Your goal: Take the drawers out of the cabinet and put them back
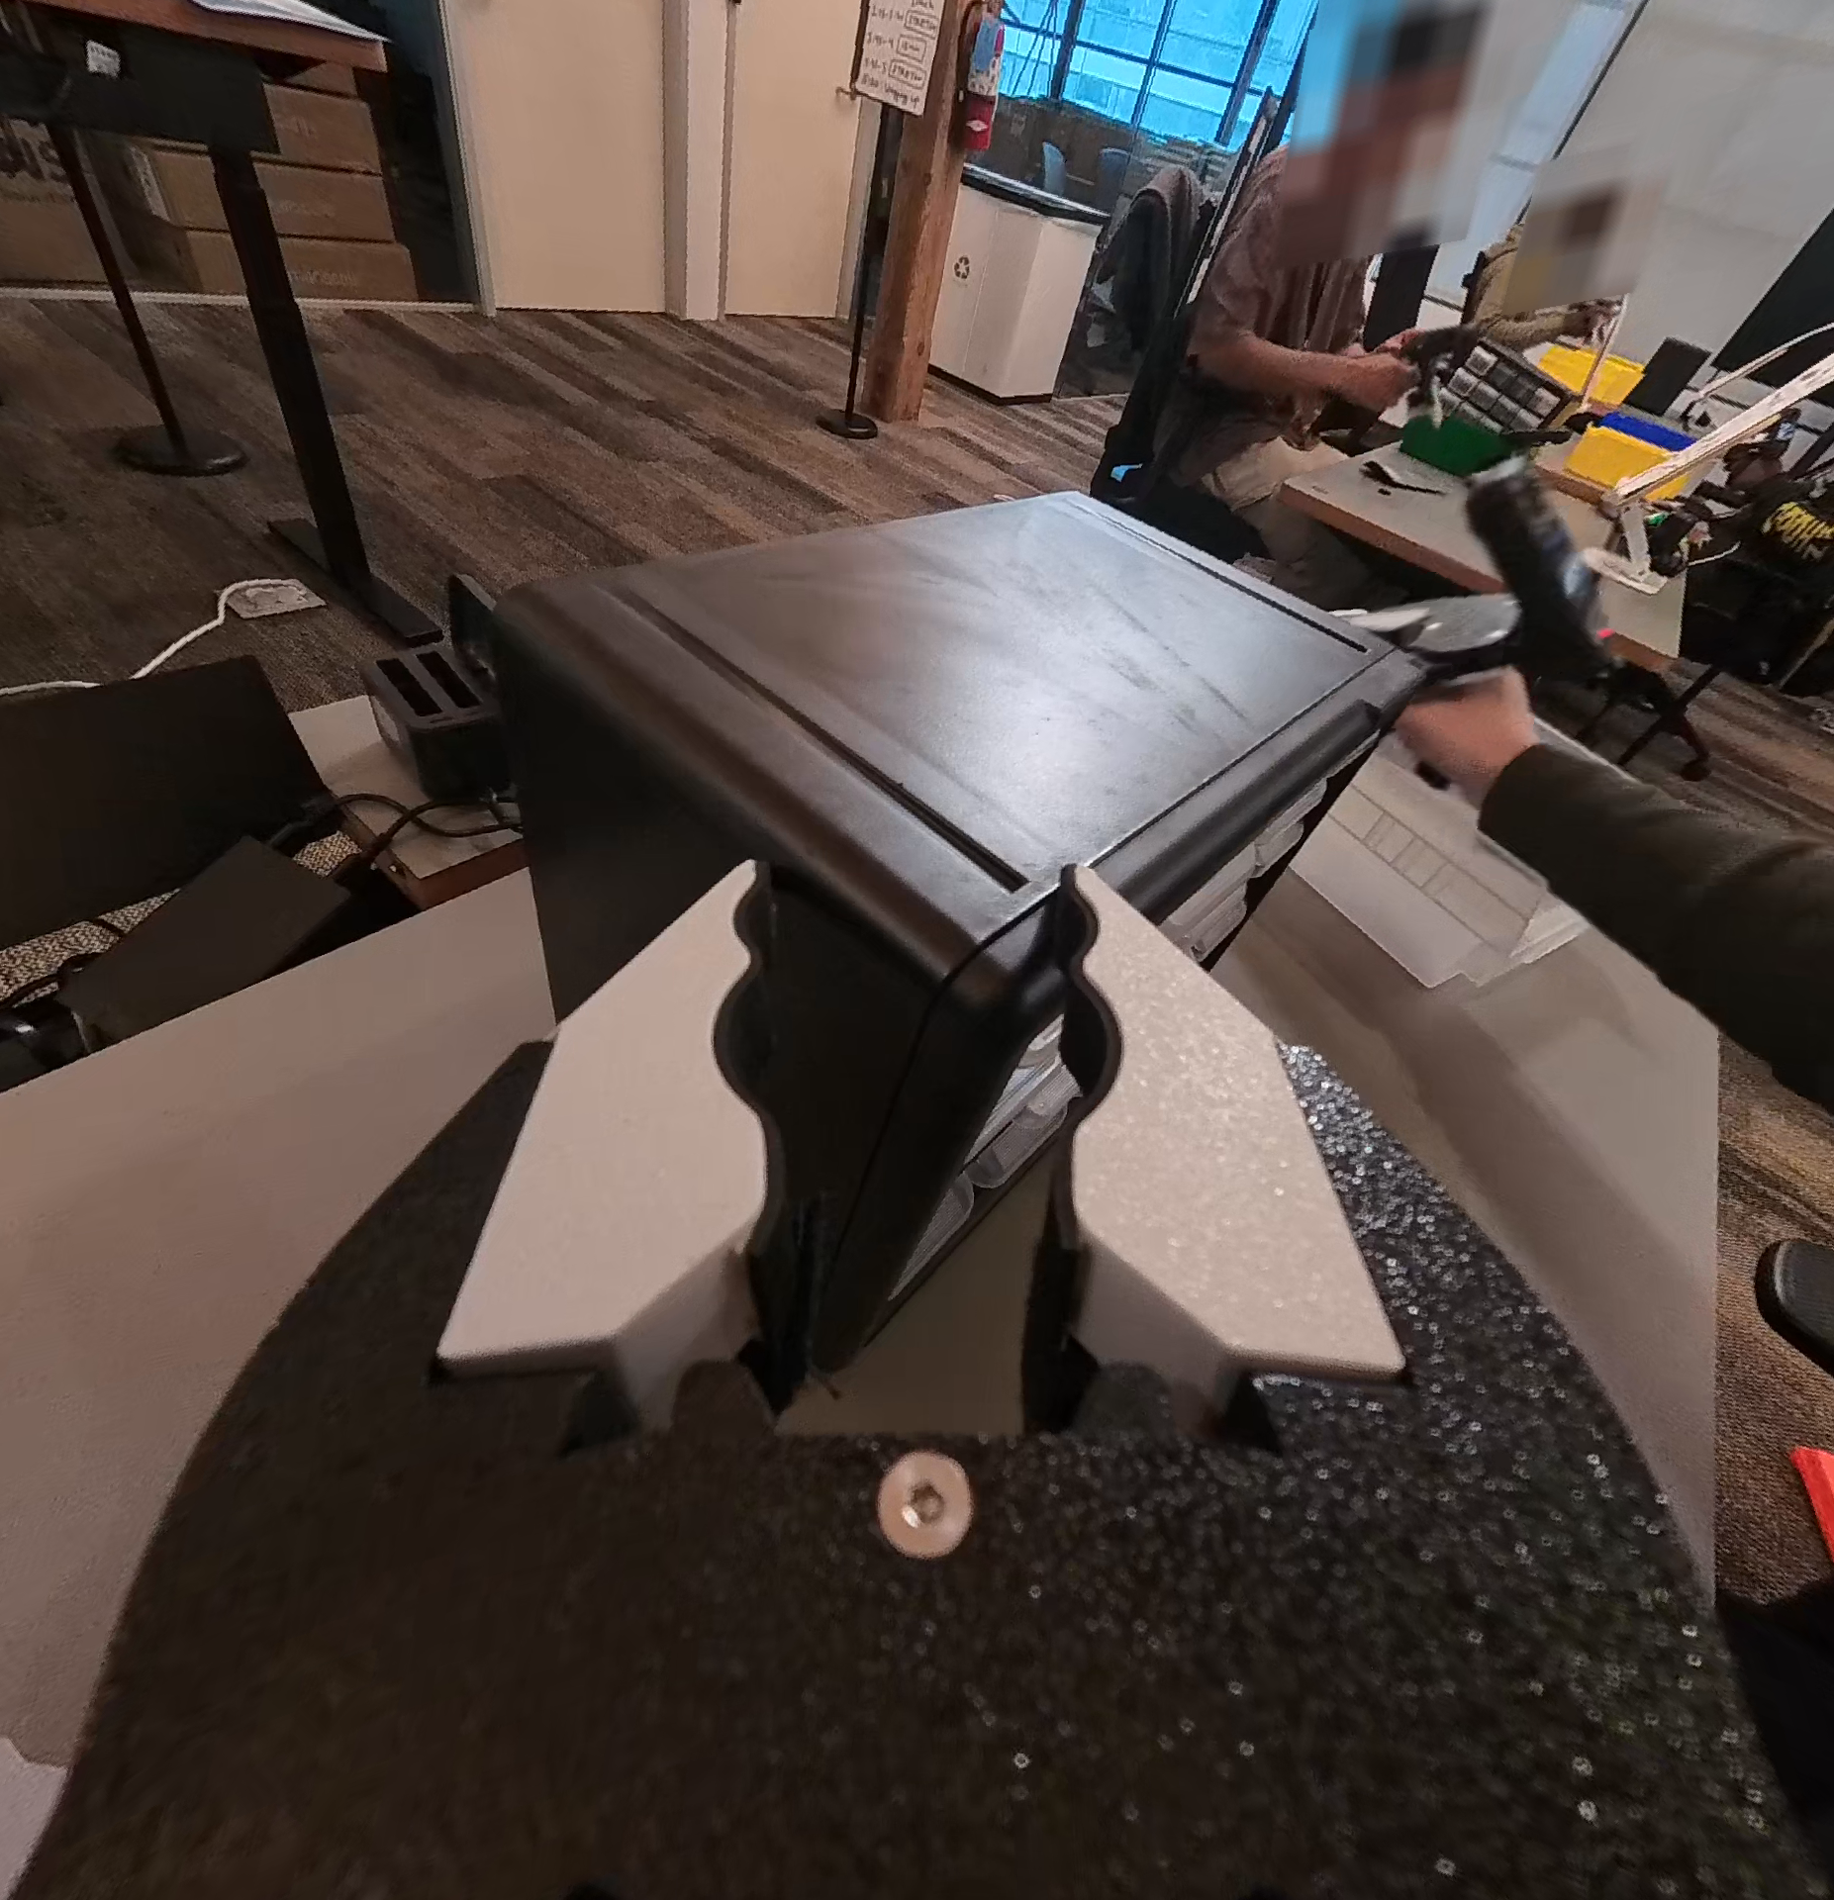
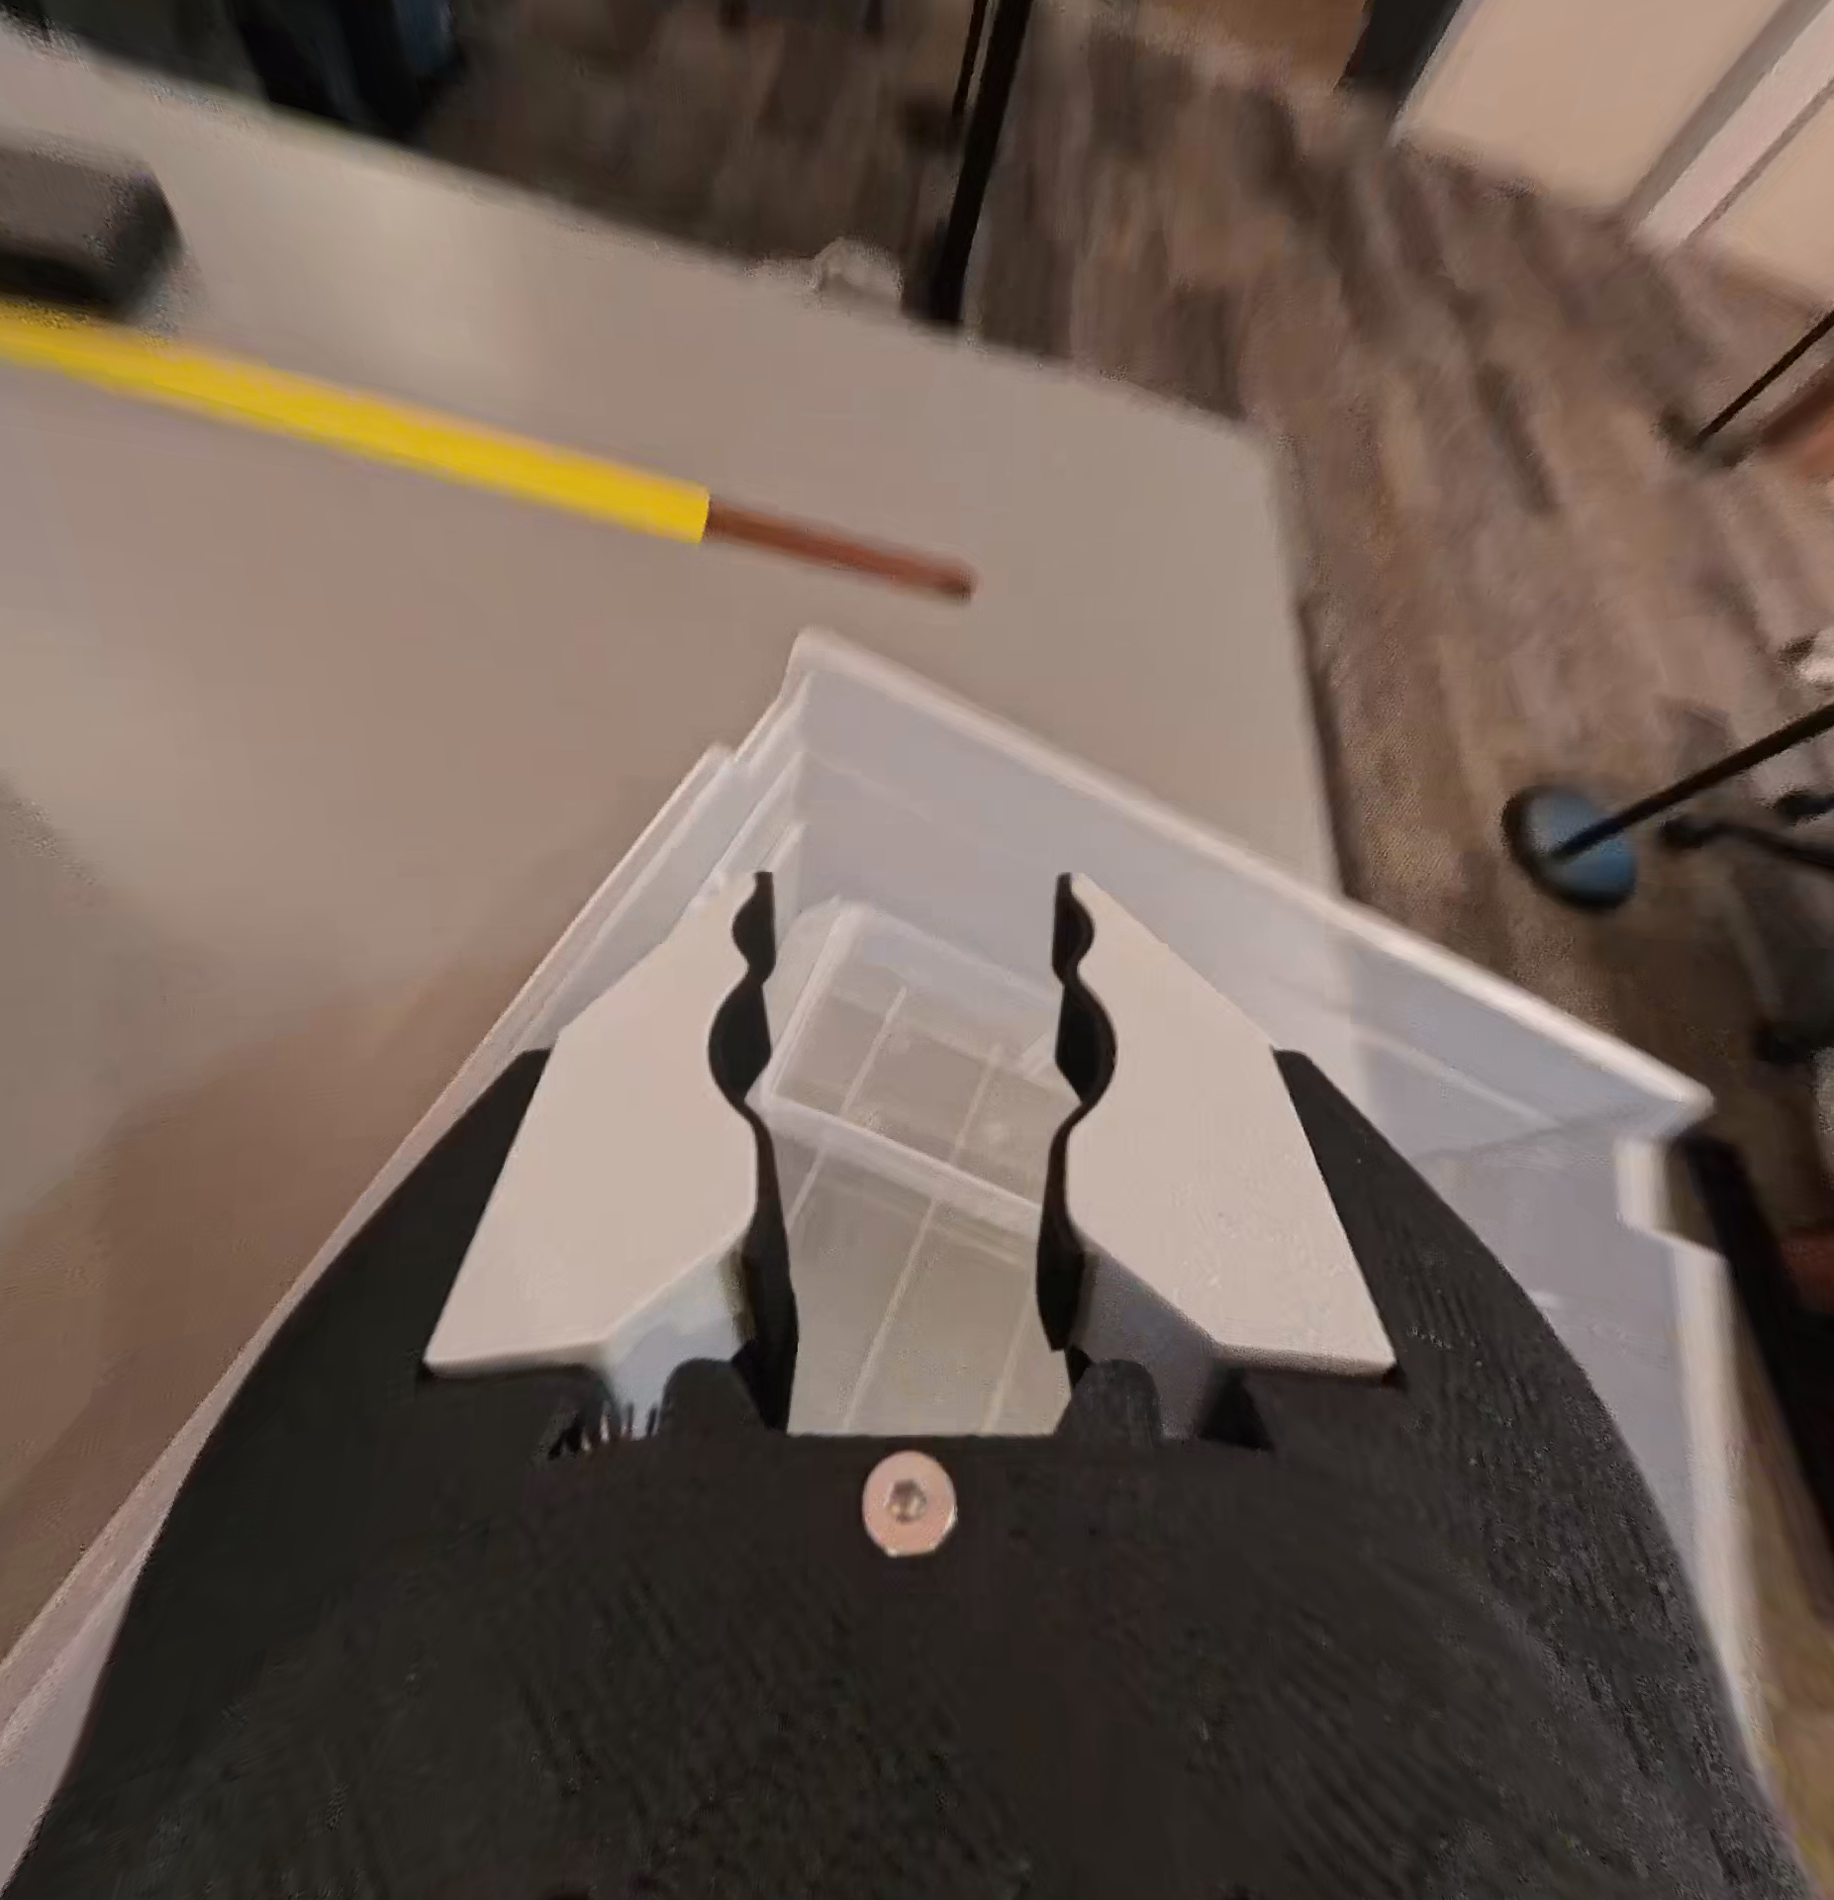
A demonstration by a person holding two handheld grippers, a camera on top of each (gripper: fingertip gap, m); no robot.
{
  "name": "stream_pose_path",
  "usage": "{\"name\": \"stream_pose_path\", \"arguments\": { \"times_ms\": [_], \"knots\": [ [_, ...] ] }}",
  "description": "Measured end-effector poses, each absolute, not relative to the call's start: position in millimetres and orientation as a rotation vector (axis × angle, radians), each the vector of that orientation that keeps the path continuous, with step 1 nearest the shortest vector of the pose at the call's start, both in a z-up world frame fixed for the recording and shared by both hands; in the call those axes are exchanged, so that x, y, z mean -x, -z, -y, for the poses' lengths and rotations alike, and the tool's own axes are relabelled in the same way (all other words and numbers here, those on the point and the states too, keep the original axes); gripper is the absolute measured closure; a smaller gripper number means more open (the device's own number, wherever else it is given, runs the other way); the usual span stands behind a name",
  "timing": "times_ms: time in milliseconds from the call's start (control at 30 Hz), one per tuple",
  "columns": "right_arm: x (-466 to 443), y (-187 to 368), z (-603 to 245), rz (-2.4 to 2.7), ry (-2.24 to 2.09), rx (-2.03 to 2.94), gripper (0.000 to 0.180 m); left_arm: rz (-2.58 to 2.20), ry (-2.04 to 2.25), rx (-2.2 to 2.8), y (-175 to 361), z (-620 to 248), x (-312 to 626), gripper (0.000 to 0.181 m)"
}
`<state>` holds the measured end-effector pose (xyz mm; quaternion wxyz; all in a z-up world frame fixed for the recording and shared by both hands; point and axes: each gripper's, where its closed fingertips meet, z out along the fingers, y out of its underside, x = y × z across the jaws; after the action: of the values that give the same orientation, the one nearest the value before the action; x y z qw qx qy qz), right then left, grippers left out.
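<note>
Left gripper [image 1: 912, 905] fingers clenched on the black cabinet's [image 1: 954, 679] near top corner on the bench [image 1: 223, 1080]; right gripper [image 2: 912, 894] fingers released over a clear drawer [image 2: 923, 1059] inside a white bin [image 2: 1406, 1038]

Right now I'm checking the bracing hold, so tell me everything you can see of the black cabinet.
The black plastic cabinet stands upright on the pale table, seen corner-on. Its flat, scuffed top has a raised rounded rim. Clear drawer fronts line its right face. The left hand-held gripper straddles its near top corner, fingers on either side; whether they press on it is unclear.
</note>
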<state>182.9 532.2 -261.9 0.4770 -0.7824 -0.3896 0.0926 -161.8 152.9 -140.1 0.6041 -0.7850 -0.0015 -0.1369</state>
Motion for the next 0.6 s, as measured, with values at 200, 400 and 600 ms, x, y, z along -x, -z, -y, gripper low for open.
{"name": "stream_pose_path", "arguments": {
  "times_ms": [200, 400, 600],
  "knots": [
    [-197.8, 124.2, -461.8, 0.789, -0.263, 1.477, 0.116, 0.007, 0.319, 1.814, 140.0, -153.5, 162.3, 0.128],
    [-80.0, 119.4, -265.3, 1.194, -0.259, 0.974, 0.127, 0.01, 0.322, 1.81, 139.9, -153.9, 162.6, 0.128],
    [31.0, 222.3, -161.5, 1.61, 0.191, 0.427, 0.131, 0.011, 0.322, 1.808, 140.0, -154.3, 163.2, 0.128]
  ]
}}
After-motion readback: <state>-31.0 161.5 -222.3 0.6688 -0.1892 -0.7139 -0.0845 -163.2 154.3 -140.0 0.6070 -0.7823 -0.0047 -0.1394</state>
